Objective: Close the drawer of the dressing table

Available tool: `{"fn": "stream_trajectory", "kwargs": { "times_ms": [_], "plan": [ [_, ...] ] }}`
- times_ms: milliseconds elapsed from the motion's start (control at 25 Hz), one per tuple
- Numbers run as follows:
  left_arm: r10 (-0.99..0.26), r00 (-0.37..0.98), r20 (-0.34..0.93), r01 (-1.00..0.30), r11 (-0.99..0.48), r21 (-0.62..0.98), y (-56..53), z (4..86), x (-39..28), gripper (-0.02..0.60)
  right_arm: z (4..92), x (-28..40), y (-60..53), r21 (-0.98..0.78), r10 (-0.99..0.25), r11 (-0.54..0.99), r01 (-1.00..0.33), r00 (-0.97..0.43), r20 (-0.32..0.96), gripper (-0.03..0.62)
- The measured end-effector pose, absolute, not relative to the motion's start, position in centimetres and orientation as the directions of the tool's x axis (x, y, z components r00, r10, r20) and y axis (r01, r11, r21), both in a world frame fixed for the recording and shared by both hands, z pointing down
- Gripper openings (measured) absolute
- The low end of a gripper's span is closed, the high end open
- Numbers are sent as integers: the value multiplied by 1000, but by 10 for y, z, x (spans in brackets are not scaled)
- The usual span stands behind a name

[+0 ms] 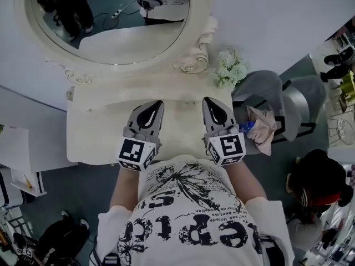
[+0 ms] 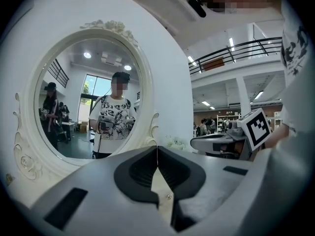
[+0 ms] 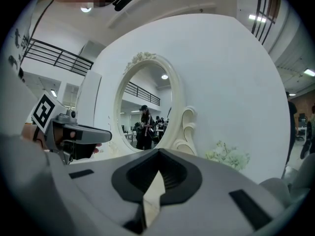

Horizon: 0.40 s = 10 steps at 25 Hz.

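The cream dressing table (image 1: pixel 91 134) stands under its oval mirror (image 1: pixel 111 21). Both grippers hover side by side over the tabletop and point at the mirror. My left gripper (image 1: pixel 160 102) is shut with nothing in it, its pads meeting at the tip (image 2: pixel 157 147). My right gripper (image 1: pixel 206 100) is also shut and holds nothing (image 3: pixel 158 152). In the left gripper view the right gripper's marker cube (image 2: pixel 256 128) shows beside it. The table's front edge and any drawer front there are hidden under the grippers and the person's shirt. Two small knobs (image 1: pixel 194 102) show on the low ledge below the mirror.
White flowers (image 1: pixel 230 68) sit at the table's back right corner. A grey chair (image 1: pixel 266 90) with a pinkish cloth (image 1: pixel 265 127) stands close on the right. A person in a dark cap (image 1: pixel 317 183) is further right. A white cabinet (image 1: pixel 22 148) stands to the left.
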<state>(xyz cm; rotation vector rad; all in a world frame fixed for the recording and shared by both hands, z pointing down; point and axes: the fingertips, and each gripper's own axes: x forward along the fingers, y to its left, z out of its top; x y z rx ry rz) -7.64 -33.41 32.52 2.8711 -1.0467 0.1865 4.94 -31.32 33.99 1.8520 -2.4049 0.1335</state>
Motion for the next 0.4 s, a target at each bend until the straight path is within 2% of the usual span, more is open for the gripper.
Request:
{"fn": "stream_trajectory", "kwargs": {
  "times_ms": [400],
  "plan": [
    [-640,757,135,-649,-760,38,-339,321,-82,20,334,45,-316,-7,-957,265,-964,-264,117,17]
  ]
}}
